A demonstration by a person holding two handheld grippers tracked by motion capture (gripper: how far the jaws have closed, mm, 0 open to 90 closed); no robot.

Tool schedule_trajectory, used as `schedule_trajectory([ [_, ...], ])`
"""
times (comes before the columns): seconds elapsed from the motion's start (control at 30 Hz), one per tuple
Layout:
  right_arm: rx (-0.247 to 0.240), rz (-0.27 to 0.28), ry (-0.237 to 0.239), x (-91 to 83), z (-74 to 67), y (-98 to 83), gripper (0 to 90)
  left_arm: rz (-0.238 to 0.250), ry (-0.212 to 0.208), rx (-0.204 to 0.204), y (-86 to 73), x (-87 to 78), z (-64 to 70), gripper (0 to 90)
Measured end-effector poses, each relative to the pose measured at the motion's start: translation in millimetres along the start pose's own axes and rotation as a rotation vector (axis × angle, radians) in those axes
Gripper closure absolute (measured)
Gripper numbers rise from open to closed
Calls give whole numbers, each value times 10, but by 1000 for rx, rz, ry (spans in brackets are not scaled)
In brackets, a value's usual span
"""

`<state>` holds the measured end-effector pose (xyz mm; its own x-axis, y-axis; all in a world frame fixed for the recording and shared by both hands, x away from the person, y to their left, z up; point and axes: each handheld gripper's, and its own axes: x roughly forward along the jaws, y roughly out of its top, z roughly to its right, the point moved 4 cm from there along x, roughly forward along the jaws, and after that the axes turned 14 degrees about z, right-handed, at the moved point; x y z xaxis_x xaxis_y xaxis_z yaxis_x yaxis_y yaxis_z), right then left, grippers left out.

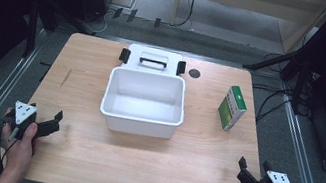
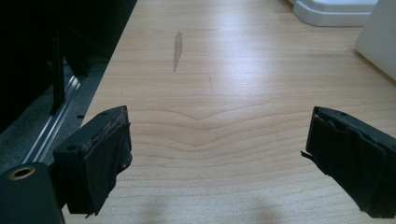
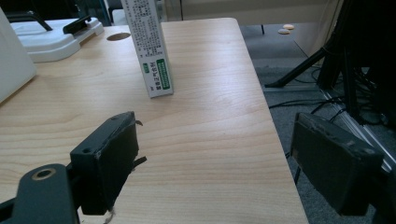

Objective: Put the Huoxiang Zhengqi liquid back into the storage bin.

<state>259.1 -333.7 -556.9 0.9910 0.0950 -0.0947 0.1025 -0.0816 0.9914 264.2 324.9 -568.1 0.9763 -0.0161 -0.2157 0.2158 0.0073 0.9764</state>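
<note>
A white open bin stands in the middle of the wooden table, with its white lid, black-handled, lying just behind it. A green and white carton stands upright to the bin's right; in the right gripper view this carton is ahead and left of the jaws. My left gripper is held near the front left corner, open with bare wood between its jaws. My right gripper is at the front right edge, open and holding nothing.
A dark round hole marks the table beside the lid. A grey smear lies on the wood ahead of the left gripper. Black stands and cables crowd the floor on the right. The table's right edge runs between the right jaws.
</note>
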Motion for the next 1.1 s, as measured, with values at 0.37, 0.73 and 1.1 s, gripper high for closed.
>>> schedule_trajectory([
  [0.37,-15,-13,4,7,-3,4,154,-6,-9,21,-3,1,21,70],
  [0.73,22,30,44,-73,21,56,137,-9,-14,16,-4,-5,20,70],
  [1.1,14,42,82,-74,7,88,127,-16,-15,6,-6,4,15,70],
])
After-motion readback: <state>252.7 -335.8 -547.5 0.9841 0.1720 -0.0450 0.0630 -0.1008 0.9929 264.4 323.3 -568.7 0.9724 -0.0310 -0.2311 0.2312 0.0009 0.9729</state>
